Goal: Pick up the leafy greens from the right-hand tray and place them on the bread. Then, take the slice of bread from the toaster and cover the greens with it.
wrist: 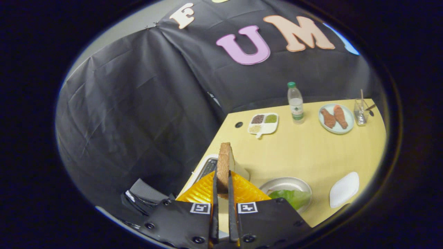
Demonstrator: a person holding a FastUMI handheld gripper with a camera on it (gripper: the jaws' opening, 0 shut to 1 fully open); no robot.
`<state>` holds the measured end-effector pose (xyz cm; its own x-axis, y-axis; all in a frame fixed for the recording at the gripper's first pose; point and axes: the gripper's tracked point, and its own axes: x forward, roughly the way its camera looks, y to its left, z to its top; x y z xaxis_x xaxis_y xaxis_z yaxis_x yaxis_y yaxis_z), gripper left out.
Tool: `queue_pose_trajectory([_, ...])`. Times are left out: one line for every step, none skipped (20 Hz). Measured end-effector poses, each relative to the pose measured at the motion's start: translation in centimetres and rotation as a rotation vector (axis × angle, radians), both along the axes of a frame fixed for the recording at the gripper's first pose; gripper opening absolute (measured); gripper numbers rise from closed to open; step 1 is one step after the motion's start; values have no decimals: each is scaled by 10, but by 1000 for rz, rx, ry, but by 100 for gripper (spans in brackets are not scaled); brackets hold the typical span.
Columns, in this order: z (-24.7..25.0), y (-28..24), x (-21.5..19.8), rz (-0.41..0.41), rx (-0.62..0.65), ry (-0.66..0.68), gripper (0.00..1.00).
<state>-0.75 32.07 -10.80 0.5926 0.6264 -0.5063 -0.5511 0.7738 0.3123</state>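
Note:
My gripper [223, 178] is shut on a slice of bread [224, 162], held edge-on and upright between both fingers, lifted above the table. Behind the slice lies the toaster [207, 168] at the table's near left corner, with an orange surface [244, 192] just under the fingers. To the right of the fingers stands a round plate [287, 184] with leafy greens [292, 197] lying on it; whatever lies under the greens is hidden. A white tray [343, 189] sits further right, bare.
On the far side of the yellow table [304, 155] stand a divided dish of seasonings [263, 123], a water bottle [296, 103], a plate with two pieces of meat [336, 118] and a glass with utensils [361, 111]. Black cloth walls close the left and back.

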Motion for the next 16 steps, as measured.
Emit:
queue_pose_trajectory([-4,-12,4,-20,6,12,15])
queue_pose_trajectory([-10,-22,7,-35,14,27,15])
queue_pose_trajectory([-17,-31,12,-51,19,44,15])
queue_pose_trajectory([-25,-38,14,-60,28,62,15])
queue_pose_trajectory([-33,-45,17,-69,36,80,15])
queue_pose_trajectory([-41,-51,19,-74,46,94,15])
queue_pose_trajectory([-51,-58,20,-78,45,105,15])
queue_pose_trajectory([-61,-62,21,-80,47,121,15])
queue_pose_trajectory([-72,-66,21,-84,52,147,15])
queue_pose_trajectory([-83,-69,19,-89,62,172,15])
queue_pose_trajectory([-92,-71,20,-102,81,203,15])
queue_pose_trajectory([-98,-71,20,-116,110,232,15])
queue_pose_trajectory([-103,-70,19,-130,142,259,15])
queue_pose_trajectory([-110,-68,19,-141,164,280,15])
queue_pose_trajectory([-117,-69,21,-149,170,298,15])
queue_pose_trajectory([-126,-71,20,-155,166,308,15])
